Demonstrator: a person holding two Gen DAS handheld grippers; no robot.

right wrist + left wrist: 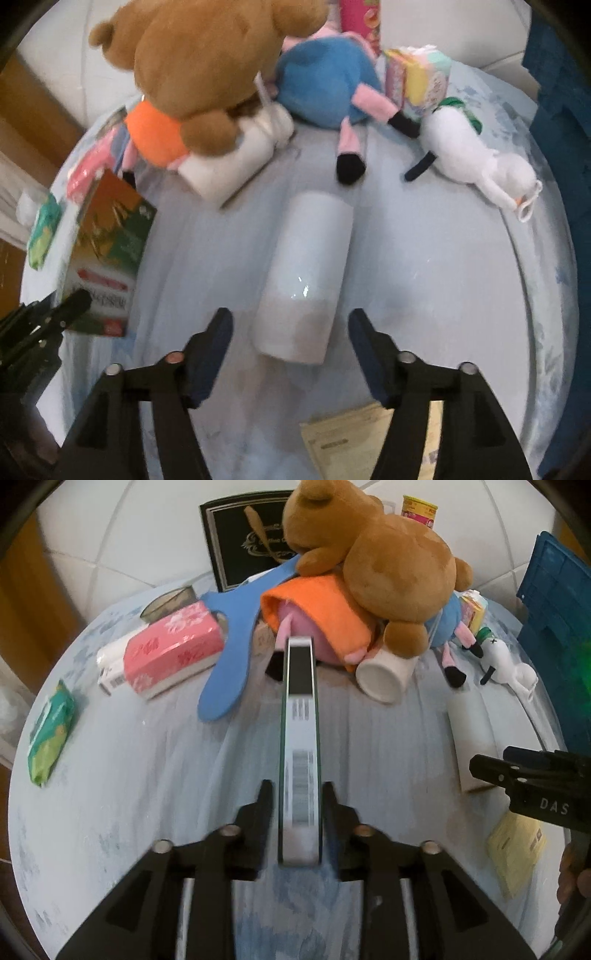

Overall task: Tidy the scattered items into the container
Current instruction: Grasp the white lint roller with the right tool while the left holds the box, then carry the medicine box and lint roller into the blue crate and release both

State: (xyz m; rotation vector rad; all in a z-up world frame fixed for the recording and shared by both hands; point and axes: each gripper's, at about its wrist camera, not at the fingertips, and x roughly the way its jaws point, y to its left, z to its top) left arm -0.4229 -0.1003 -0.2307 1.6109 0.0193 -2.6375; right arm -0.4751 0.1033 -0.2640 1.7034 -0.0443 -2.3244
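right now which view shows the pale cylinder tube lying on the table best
The right wrist view: the pale cylinder tube lies whole and centred ahead of the open right hand-held gripper. The left wrist view catches it only at the right edge, partly hidden.

Both views look steeply down from close above the table (110, 830), each along its own tongs. The left view faces the brown teddy bear (388, 565); the right view sits further right. Both share the bear (199, 62) and the white tube (306, 273).
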